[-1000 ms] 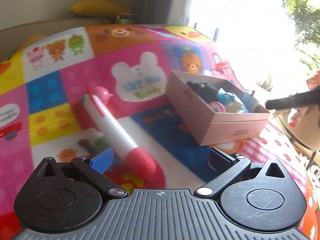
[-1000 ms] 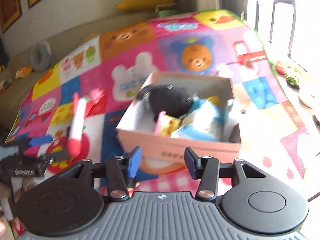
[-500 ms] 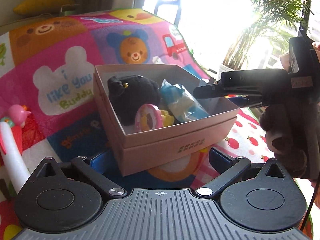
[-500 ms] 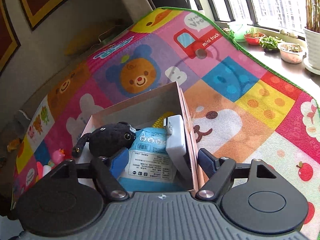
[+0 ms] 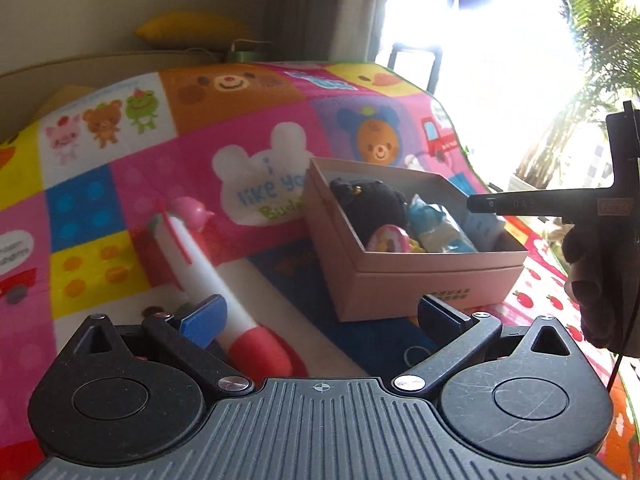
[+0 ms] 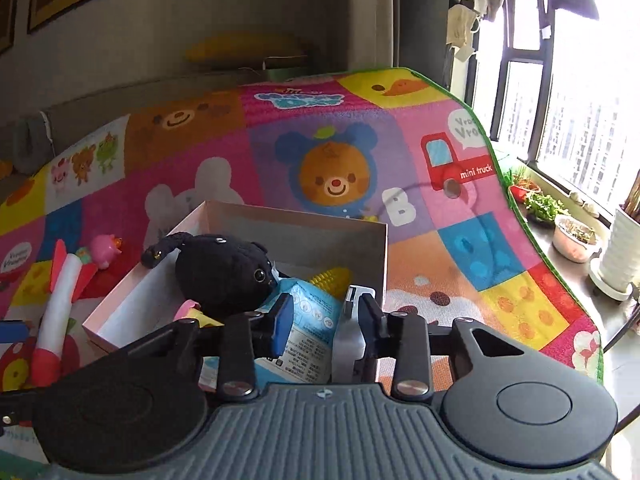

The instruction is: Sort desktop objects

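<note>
A pink cardboard box (image 6: 132,292) (image 5: 400,280) stands on the patchwork play mat and holds a black plush cat (image 6: 224,276), a blue packet (image 6: 308,320), a white block (image 6: 346,332) and a yellow corn toy (image 6: 332,278). My right gripper (image 6: 324,312) reaches into the box; its jaws are closing, with the packet and the white block filling the gap and both pads touching them. In the left wrist view that gripper (image 5: 480,203) shows from the side above the box. My left gripper (image 5: 320,316) stands open and holds nothing; a white and red toy rocket (image 5: 200,268) lies just beside its left finger.
A small pink pig toy (image 5: 192,212) sits at the rocket's far end. A gloved hand (image 5: 600,292) holds the right gripper. The mat's green edge (image 6: 516,216) drops to a window sill with plant pots (image 6: 576,236). A yellow cushion (image 5: 192,28) lies behind the mat.
The right gripper moved in over the box, its jaws widened, then narrowed around the packet and white block. The left view swung toward the box and back to the rocket.
</note>
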The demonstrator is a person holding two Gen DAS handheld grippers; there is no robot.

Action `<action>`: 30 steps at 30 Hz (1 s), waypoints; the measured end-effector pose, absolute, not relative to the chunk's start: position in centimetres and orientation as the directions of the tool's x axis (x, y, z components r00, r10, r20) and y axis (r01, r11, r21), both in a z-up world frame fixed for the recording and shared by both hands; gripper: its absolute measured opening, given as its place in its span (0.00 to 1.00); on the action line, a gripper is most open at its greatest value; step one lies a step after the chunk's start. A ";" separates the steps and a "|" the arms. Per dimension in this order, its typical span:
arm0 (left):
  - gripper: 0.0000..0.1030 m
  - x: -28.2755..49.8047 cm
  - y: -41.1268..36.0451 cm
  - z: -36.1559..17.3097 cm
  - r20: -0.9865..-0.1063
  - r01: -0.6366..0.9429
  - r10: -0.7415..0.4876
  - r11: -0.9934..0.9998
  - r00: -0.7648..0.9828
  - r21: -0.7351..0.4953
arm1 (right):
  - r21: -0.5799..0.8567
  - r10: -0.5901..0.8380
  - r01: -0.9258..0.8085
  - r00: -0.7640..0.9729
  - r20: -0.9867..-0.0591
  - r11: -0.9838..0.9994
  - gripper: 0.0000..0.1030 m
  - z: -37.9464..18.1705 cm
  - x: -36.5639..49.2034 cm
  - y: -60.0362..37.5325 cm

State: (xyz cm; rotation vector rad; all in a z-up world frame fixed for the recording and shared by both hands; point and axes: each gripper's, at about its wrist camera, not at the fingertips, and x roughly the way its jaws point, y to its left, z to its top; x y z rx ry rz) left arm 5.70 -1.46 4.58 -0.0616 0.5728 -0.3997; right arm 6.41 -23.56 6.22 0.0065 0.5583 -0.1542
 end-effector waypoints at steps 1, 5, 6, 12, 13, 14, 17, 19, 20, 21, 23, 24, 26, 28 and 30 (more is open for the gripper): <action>1.00 5.4 -0.7 4.5 -0.517 0.334 -0.371 0.928 0.772 -0.166 | -0.044 -0.168 0.170 0.842 -0.513 0.984 0.34 6.1 6.6 -23.4; 1.00 5.4 0.9 3.9 -0.538 0.298 -0.349 0.937 0.767 -0.183 | 0.047 -0.073 0.113 0.855 -0.514 0.993 0.34 5.9 7.1 -22.5; 1.00 5.4 1.0 3.8 -0.541 0.293 -0.347 0.938 0.766 -0.187 | 0.099 -0.009 0.074 0.844 -0.536 0.992 0.34 5.8 7.4 -22.4; 1.00 5.1 0.9 3.3 -0.540 0.298 -0.346 0.938 0.767 -0.177 | 0.116 0.088 -0.028 0.831 -0.549 0.993 0.35 5.1 6.8 -19.9; 1.00 5.1 0.8 3.2 -0.538 0.294 -0.335 0.942 0.774 -0.165 | 0.115 0.094 -0.037 0.836 -0.540 0.993 0.35 5.4 5.9 -19.9; 1.00 5.2 0.8 3.1 -0.536 0.285 -0.324 0.946 0.780 -0.157 | 0.103 0.093 -0.046 0.845 -0.526 0.994 0.35 5.7 4.9 -19.8; 1.00 6.3 0.7 3.0 -0.548 0.249 -0.298 0.954 0.782 -0.165 | 0.061 0.070 -0.045 0.859 -0.507 0.997 0.46 6.2 1.6 -19.8; 1.00 7.3 0.4 3.0 -0.552 0.223 -0.275 0.961 0.787 -0.162 | 0.070 0.052 -0.018 0.852 -0.520 0.997 0.55 5.6 -0.3 -20.0; 1.00 7.9 0.1 3.0 -0.557 0.210 -0.259 0.966 0.789 -0.152 | 0.070 0.036 0.001 0.845 -0.533 0.998 0.58 5.1 -1.1 -19.9; 1.00 8.8 -0.2 2.9 -0.567 0.187 -0.233 0.972 0.790 -0.138 | 0.065 0.022 0.016 0.837 -0.546 0.998 0.59 4.3 -1.9 -19.8; 0.99 10.5 -0.5 2.5 -0.594 0.134 -0.178 0.984 0.785 -0.118 | 0.055 0.005 0.032 0.822 -0.569 0.998 0.60 2.9 -3.3 -19.3; 0.93 11.2 -0.5 2.3 -0.607 0.114 -0.161 0.987 0.778 -0.116 | 0.058 0.001 0.040 0.817 -0.576 0.997 0.60 2.2 -3.9 -19.0; 0.61 12.2 -0.7 1.8 -0.640 0.102 -0.151 0.988 0.754 -0.112 | 0.082 0.006 0.052 0.814 -0.581 0.995 0.62 1.3 -4.9 -18.6; 0.54 12.4 -0.7 1.3 -0.644 0.106 -0.141 0.990 0.752 -0.093 | 0.094 0.005 0.059 0.824 -0.566 0.994 0.68 0.9 -5.6 -18.3; 0.46 11.8 -0.9 1.4 -0.642 0.128 -0.130 0.991 0.756 -0.050 | 0.090 0.003 0.056 0.834 -0.552 0.994 0.70 0.7 -6.1 -18.1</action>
